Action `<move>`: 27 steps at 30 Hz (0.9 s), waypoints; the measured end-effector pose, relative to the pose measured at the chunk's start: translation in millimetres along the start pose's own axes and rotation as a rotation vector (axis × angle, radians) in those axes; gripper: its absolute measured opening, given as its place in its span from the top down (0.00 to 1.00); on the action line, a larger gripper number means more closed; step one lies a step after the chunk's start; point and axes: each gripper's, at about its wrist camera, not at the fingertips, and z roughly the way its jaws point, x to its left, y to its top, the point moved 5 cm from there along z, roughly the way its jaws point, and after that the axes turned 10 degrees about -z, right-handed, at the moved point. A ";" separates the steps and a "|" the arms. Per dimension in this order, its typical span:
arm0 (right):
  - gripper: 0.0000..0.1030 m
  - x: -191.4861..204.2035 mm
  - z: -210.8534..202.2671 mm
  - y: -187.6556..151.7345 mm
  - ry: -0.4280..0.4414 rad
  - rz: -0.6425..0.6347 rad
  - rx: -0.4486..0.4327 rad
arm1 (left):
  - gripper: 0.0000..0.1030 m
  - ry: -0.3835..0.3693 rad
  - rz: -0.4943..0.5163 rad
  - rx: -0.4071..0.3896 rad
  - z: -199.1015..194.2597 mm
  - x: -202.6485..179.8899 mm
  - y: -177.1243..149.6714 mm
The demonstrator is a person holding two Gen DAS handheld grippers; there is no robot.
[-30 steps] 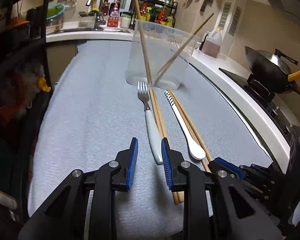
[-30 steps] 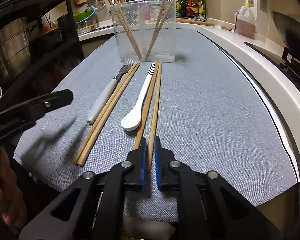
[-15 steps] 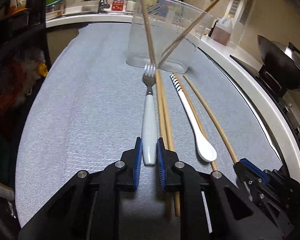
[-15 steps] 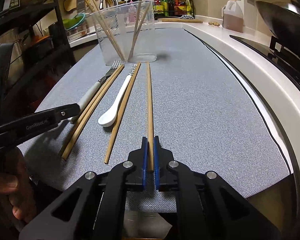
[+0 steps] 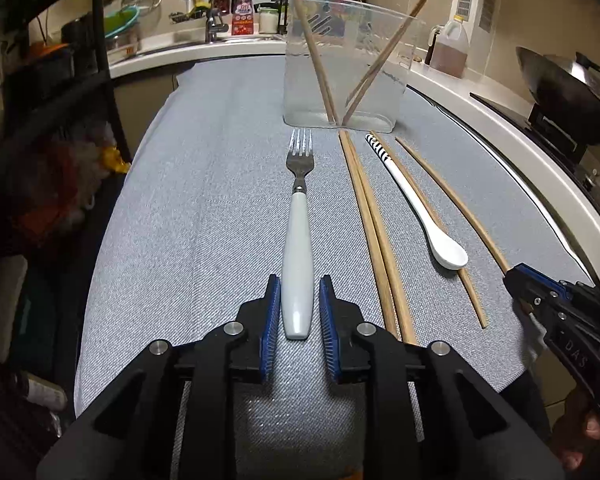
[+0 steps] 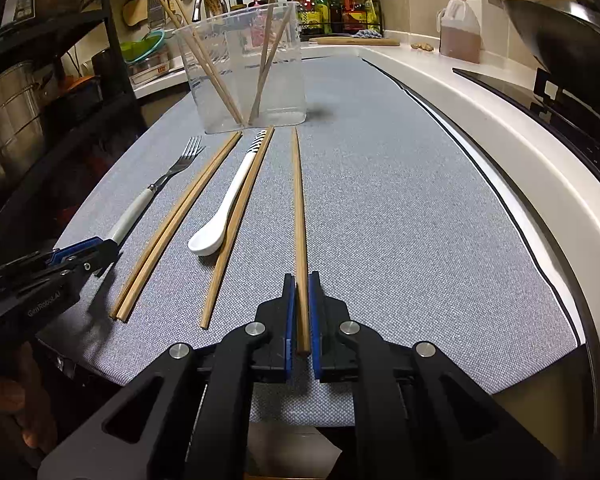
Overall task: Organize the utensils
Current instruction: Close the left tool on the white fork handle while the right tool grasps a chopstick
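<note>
A white-handled fork (image 5: 298,248) lies on the grey mat, tines toward a clear plastic container (image 5: 342,68) that holds several chopsticks. My left gripper (image 5: 299,292) has its blue pads on either side of the fork handle's end, shut on it. My right gripper (image 6: 299,292) is shut on the near end of a single wooden chopstick (image 6: 299,216). A pair of chopsticks (image 5: 374,232), a white spoon (image 5: 420,208) and one more chopstick (image 6: 240,216) lie between them. The right gripper also shows in the left wrist view (image 5: 518,280).
The grey mat (image 6: 400,200) covers the counter. A wok (image 5: 560,88) sits on the stove at the right. An oil jug (image 6: 460,32), a bottle rack and a sink stand at the back. Dark shelving stands at the left.
My left gripper has shifted the fork leftward, away from the chopstick pair, and straightened it. My right gripper has pulled its chopstick right, away from the spoon and the other stick.
</note>
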 end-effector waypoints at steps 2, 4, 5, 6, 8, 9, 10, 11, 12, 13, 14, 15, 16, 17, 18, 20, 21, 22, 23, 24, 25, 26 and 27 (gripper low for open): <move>0.92 0.1 1.2 1.2 -0.002 -0.005 -0.003 | 0.78 0.004 0.003 -0.006 1.1 -0.9 0.7; 0.92 0.9 2.3 2.2 -0.006 -0.015 -0.006 | 0.78 0.010 0.011 -0.010 2.6 -3.4 1.4; 0.92 0.7 2.7 2.6 -0.006 -0.018 -0.007 | 0.78 0.010 0.012 -0.011 3.1 -3.7 1.6; 0.92 0.5 3.1 3.0 -0.005 -0.019 -0.009 | 0.78 0.011 0.013 -0.014 3.7 -4.5 1.6; 0.92 -0.1 4.2 3.5 -0.005 -0.021 -0.014 | 0.78 0.016 0.017 -0.018 4.4 -5.1 1.7; 0.92 -0.4 4.9 4.2 -0.006 -0.022 -0.016 | 0.78 0.018 0.019 -0.021 4.8 -5.0 2.3; 0.92 -0.7 5.4 4.4 -0.007 -0.022 -0.016 | 0.78 0.018 0.020 -0.023 5.1 -5.2 2.5; 0.92 -0.8 6.0 5.1 -0.008 -0.022 -0.016 | 0.78 0.018 0.021 -0.025 5.4 -5.4 2.7; 0.92 -0.3 6.3 5.3 -0.009 -0.022 -0.017 | 0.78 0.018 0.020 -0.026 5.6 -5.1 2.8; 0.92 -0.1 6.8 5.6 -0.011 -0.023 -0.018 | 0.78 0.017 0.019 -0.027 5.6 -5.0 2.3; 0.92 0.0 7.2 6.0 -0.012 -0.024 -0.019 | 0.78 0.017 0.018 -0.028 5.7 -5.0 2.4; 0.92 0.2 7.5 6.1 -0.013 -0.025 -0.020 | 0.78 0.018 0.018 -0.029 5.7 -4.8 2.3; 0.92 0.1 7.9 6.4 -0.013 -0.025 -0.020 | 0.78 0.018 0.019 -0.028 5.8 -4.7 2.4; 0.92 0.2 8.0 6.5 -0.014 -0.025 -0.019 | 0.78 0.018 0.019 -0.028 5.8 -4.5 2.5; 0.92 0.3 8.2 6.7 -0.015 -0.026 -0.019 | 0.78 0.017 0.018 -0.028 5.8 -4.3 2.5; 0.92 0.0 8.3 6.8 -0.016 -0.030 -0.022 | 0.78 0.017 0.019 -0.029 5.7 -4.5 2.4; 0.92 0.1 8.2 6.1 -0.016 -0.030 -0.024 | 0.78 0.019 0.020 -0.029 5.7 -4.3 2.5; 0.92 0.0 8.4 6.6 -0.017 -0.030 -0.026 | 0.78 0.021 0.023 -0.031 5.6 -4.3 2.4; 0.92 -0.4 8.9 6.7 -0.017 -0.029 -0.027 | 0.78 0.023 0.024 -0.032 5.4 -4.6 2.8; 0.92 -0.5 9.3 7.1 -0.018 -0.029 -0.028 | 0.78 0.026 0.026 -0.034 5.2 -4.8 2.9; 0.92 -0.4 9.7 7.7 -0.020 -0.030 -0.027 | 0.78 0.028 0.028 -0.035 5.1 -5.1 3.2; 0.92 0.0 9.8 8.0 -0.021 -0.031 -0.027 | 0.78 0.029 0.030 -0.036 5.0 -5.0 3.4; 0.92 0.2 10.0 8.4 -0.021 -0.032 -0.026 | 0.78 0.028 0.031 -0.036 5.0 -5.2 3.4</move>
